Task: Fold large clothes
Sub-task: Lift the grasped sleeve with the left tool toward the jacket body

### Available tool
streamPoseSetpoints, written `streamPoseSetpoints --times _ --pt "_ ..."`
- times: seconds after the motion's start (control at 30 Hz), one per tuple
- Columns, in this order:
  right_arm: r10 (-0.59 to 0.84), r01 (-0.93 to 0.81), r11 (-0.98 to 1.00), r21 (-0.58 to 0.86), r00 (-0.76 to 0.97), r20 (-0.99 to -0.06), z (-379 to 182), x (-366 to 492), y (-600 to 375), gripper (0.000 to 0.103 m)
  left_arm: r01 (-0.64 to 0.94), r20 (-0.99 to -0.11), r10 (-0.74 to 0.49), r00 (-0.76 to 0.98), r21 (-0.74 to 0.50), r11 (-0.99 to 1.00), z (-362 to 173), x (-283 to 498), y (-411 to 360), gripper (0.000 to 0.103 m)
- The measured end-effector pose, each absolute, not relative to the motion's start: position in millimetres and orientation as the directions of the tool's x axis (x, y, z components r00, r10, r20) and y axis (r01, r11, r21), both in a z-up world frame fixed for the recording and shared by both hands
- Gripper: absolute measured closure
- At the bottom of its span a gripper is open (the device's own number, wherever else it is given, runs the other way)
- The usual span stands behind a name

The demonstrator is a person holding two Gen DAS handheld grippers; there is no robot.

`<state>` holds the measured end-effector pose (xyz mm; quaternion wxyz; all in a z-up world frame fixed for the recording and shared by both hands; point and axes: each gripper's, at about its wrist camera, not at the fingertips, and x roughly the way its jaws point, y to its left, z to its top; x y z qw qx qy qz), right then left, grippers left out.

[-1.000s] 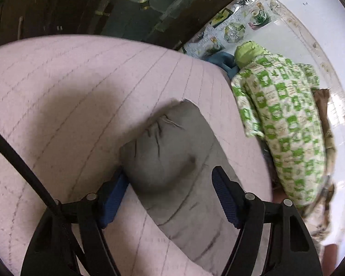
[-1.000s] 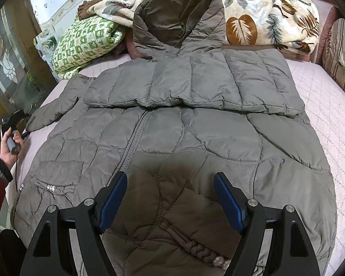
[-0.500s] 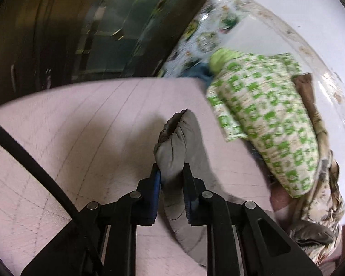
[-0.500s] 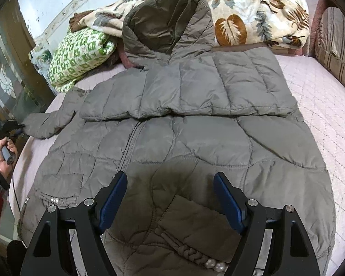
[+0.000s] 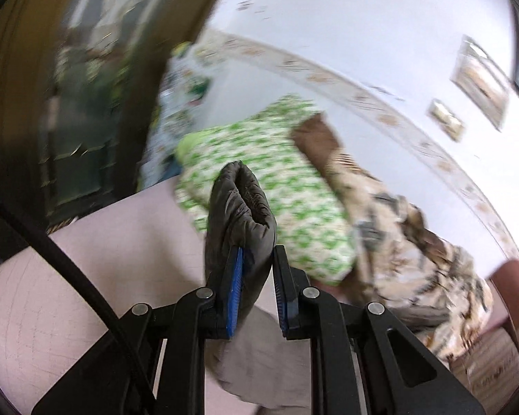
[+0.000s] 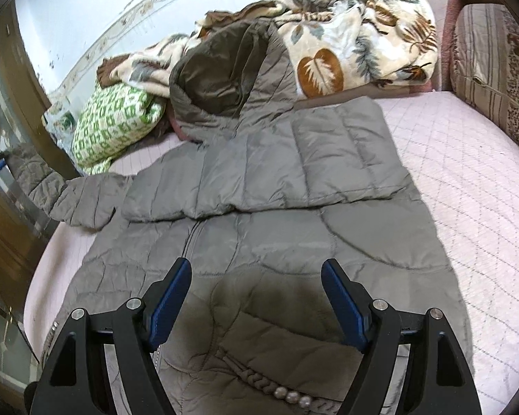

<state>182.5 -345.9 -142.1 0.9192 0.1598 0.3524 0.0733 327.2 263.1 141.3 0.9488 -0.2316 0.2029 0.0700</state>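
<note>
- Across the pink quilted bed (image 6: 467, 173) lies the grey padded coat (image 6: 259, 207), front up, its long axis running from the hem near the right gripper away to the hood (image 6: 225, 69) at the far pillows.
- One sleeve is folded flat across the chest; the other sleeve (image 6: 76, 204) stretches off the coat's left side.
- That sleeve's cuff (image 5: 240, 204) is pinched in the left gripper (image 5: 257, 269), lifted clear of the bed, apparently; the view is blurred.
- Right gripper (image 6: 256, 297) hangs wide, empty, over the lower front.
- Folding means carrying the cuff rightward over the chest; the left hand does that work.
- Green-patterned bedding (image 6: 110, 121) and a leaf blanket (image 6: 346, 45) sit beyond.

Green-patterned pillow (image 6: 110, 124) beside a leaf-print blanket (image 6: 346, 38) — both on the pink quilted bed (image 6: 467, 190).
</note>
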Motion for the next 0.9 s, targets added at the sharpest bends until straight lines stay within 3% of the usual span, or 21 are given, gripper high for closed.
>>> streamPoseSetpoints --times 0.3,0.47,0.6,0.63,0.67,0.73,0.9 --pt "0.232 0.020 0.918 0.396 0.783 -0.577 -128.8 168.2 -380.9 0.022 0.043 -0.354 -0.169 0.920 -0.338 0.940 186.5 308.1 106.3 0.086" --pt "0.228 0.048 0.902 0.429 0.790 -0.569 -127.6 164.8 -398.9 0.022 0.125 -0.397 -0.268 0.878 -0.350 0.928 179.4 308.8 49.0 0.086" --pt "0.257 0.047 0.879 0.474 0.792 -0.554 -126.3 162.0 -407.3 0.022 0.112 -0.460 -0.237 0.856 -0.283 0.953 161.2 313.0 41.2 0.084" --pt "0.259 0.043 0.879 0.476 0.794 -0.550 -124.8 161.6 -407.5 0.022 0.125 -0.489 -0.249 0.836 -0.271 0.954 155.1 316.4 43.3 0.072" --pt "0.260 0.041 0.878 0.476 0.795 -0.548 -123.8 161.8 -407.5 0.022 0.122 -0.550 -0.220 0.805 -0.210 0.970 145.1 323.5 42.4 0.049" --pt "0.273 0.030 0.876 0.482 0.793 -0.544 -122.6 161.3 -405.8 0.022 0.056 -0.580 -0.093 0.809 -0.082 0.995 126.4 327.3 50.2 0.030" --pt "0.273 0.014 0.889 0.457 0.785 -0.556 -123.6 159.8 -399.1 0.022 0.013 -0.660 0.167 0.732 0.259 0.966 34.9 357.3 70.8 0.028"
